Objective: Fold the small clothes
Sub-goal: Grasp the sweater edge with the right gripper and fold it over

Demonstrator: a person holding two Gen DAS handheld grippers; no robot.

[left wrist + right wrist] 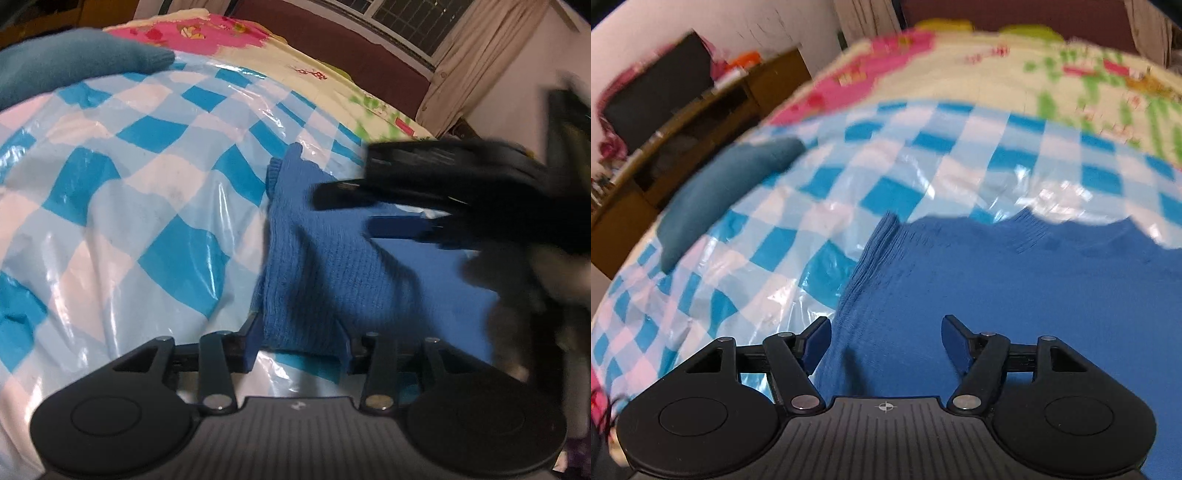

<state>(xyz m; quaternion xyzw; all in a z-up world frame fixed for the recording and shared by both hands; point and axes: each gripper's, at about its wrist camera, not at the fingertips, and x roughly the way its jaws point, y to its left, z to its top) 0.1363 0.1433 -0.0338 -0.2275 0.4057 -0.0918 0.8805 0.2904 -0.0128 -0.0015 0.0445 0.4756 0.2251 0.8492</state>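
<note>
A blue knitted garment (332, 266) lies on a blue-and-white checkered plastic sheet (129, 177) over a bed. My left gripper (299, 345) is shut on the garment's near edge, with knit bunched between its blue pads. My right gripper (347, 210) shows blurred in the left wrist view, just above the garment with its fingers apart. In the right wrist view the right gripper (886, 341) is open and empty, hovering over the garment (997, 295) near its left edge.
A teal folded cloth (74, 62) lies at the sheet's far left; it also shows in the right wrist view (720, 192). A floral bedspread (295, 55) lies beyond. A wooden cabinet (701, 122) stands left of the bed; curtains (480, 55) hang at the right.
</note>
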